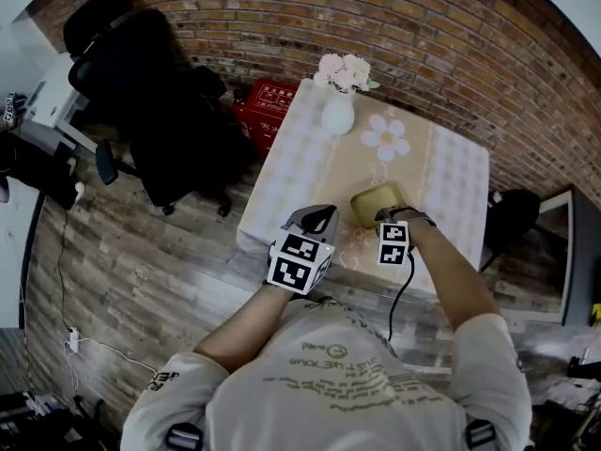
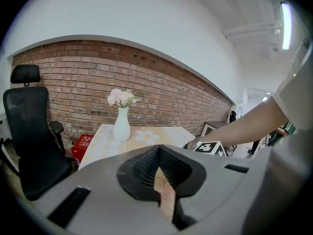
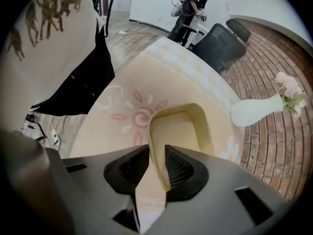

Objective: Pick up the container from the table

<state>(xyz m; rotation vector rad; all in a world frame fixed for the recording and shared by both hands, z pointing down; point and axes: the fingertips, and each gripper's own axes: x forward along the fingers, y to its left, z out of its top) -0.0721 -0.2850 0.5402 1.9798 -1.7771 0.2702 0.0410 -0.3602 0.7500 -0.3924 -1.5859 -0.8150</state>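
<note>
As seen from the head, locate container [image 1: 376, 202] on bench [image 1: 451, 172] at 5 o'clock from vase [image 1: 338, 113]. Verify right gripper [image 3: 156, 155] jaws clamped on its wall. Verify left gripper [image 1: 322, 217] jaws clenched, empty, at 9 o'clock.

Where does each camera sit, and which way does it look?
Head view: on the person's head, looking steeply down at the table; shows shirt, arms, left gripper, right gripper.
Left gripper view: on that gripper, facing the brick wall; shows its closed fingers, right forearm.
Right gripper view: on that gripper, looking down; its fingers grip the container.
Shared: all three show the vase.
</note>
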